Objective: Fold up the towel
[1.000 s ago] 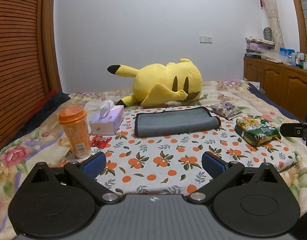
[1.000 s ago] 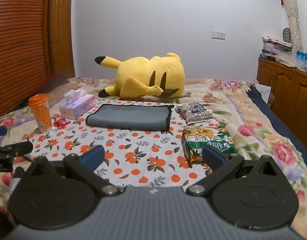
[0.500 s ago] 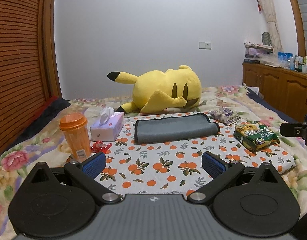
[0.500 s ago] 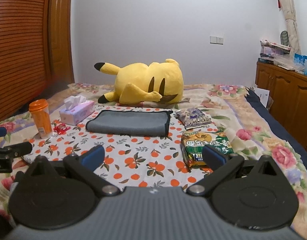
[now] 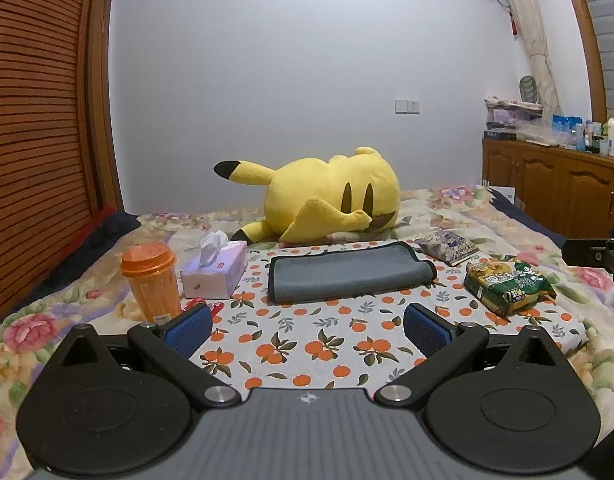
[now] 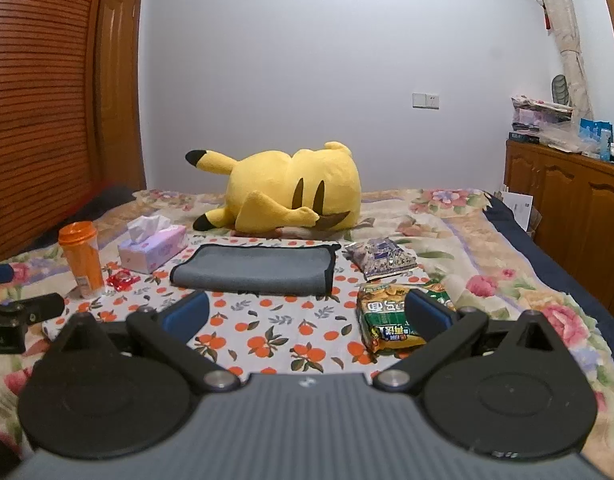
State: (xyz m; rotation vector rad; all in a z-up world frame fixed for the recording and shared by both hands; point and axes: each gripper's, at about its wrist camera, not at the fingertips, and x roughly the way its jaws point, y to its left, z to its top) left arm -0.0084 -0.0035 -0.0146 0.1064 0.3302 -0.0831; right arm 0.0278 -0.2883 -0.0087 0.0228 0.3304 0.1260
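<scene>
Lying flat on the orange-fruit-print white cloth [image 5: 307, 344] spread over the flowered bedspread [image 6: 519, 280], the grey microfibre towel with black edging [image 5: 349, 274] already shows a doubled, rounded edge along its left and near side, so it looks folded at least once; whether a further fold is wanted cannot be told. Both tools hang back, well apart from it: the left gripper [image 5: 305, 326] has its blue-padded fingers spread wide and empty, and the right gripper [image 6: 307, 314] likewise stands apart with nothing between its pads. Judgement: the step in hand is either the pull-back after a fold or the approach to another one; a next fold would call for each gripper to reach forward, pinch a near corner and carry it over. Outward from the towel: a pink tissue box [image 5: 215, 272] just left, an orange lidded plastic cup [image 5: 151, 280] beyond it, a green snack packet [image 5: 507, 286] and a purple foil packet [image 5: 447, 244] to the right, a yellow plush toy [image 5: 327, 196] behind. Against a second ago, both cameras sit lower and more level, showing more wall; the towel and clutter have not shifted.
</scene>
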